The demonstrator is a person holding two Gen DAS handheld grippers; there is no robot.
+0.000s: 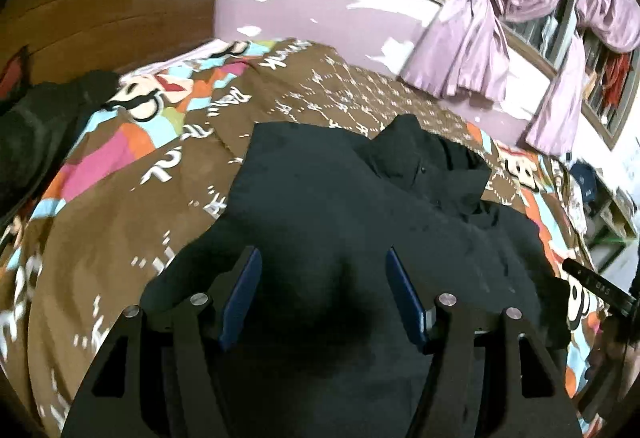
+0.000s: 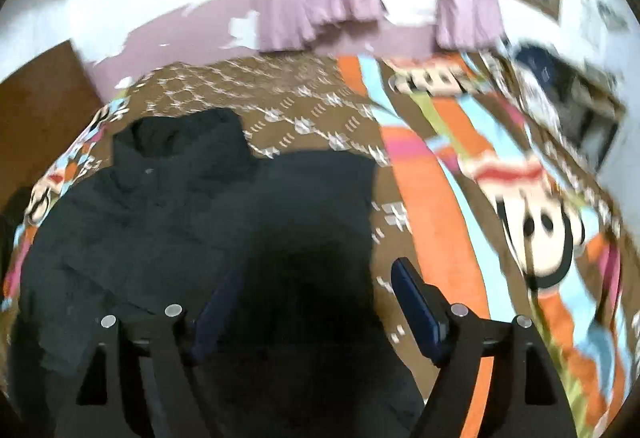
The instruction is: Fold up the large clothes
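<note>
Your left gripper (image 1: 322,278) sits closest in the left wrist view, its 2 blue-padded fingers (image 1: 242,294) spread wide with nothing between them, poised over the near part of the black garment (image 1: 340,198). That garment lies on the bed, spread across the brown patterned bedspread (image 1: 120,230) (cartoon faces and bright colour blocks run along its borders), and its far end is bunched into a raised heap near the side of the bed closest to the window. In the right wrist view, your right gripper (image 2: 316,302) also has its jaws parted and empty; the left pad is dim and blurred against the dark cloth, while the right pad (image 2: 416,310) stands out over the orange stripe of the bedspread. From that side the garment's right edge falls between the 2 fingers, and its bunched part lies to the far left. You can see a second dark pile (image 1: 36,126) at the left of the bed near the wooden headboard (image 1: 112,6), well apart from the garment. Lilac curtains (image 1: 472,46) hang by the window (image 1: 560,30) beyond the bed. Both views are motion-blurred, the right more so.
</note>
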